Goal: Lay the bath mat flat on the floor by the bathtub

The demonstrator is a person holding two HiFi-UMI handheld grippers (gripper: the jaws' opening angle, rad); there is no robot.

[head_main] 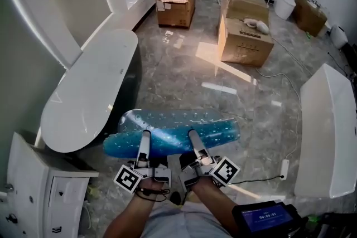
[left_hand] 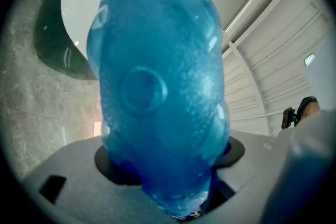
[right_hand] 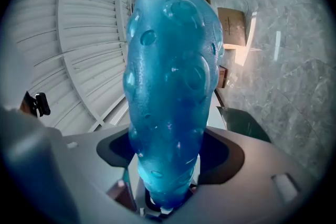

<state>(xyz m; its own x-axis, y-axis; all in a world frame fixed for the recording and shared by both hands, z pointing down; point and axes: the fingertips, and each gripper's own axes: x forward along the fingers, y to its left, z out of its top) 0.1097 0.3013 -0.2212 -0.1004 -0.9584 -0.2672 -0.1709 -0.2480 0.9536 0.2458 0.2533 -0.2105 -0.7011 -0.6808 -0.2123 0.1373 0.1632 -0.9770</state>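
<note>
Bath mat (head_main: 173, 134) held aloft, sagging, above floor (head_main: 184, 67) just beside bathtub (head_main: 89, 97). Left claw (head_main: 145, 141) and right claw (head_main: 194, 140) both clamp its near edge. Judgement: spread claws, lower far edge first, keep level.

The bath mat (head_main: 217, 128) is translucent blue rubber, dimpled with round suction cups. I hold it off the grey marble floor (head_main: 178, 69), spread sideways, with my left gripper (head_main: 146, 134) and right gripper (head_main: 192, 134) clamped on its near edge. Its ends droop just beside the white oval bathtub (head_main: 89, 103).
</note>
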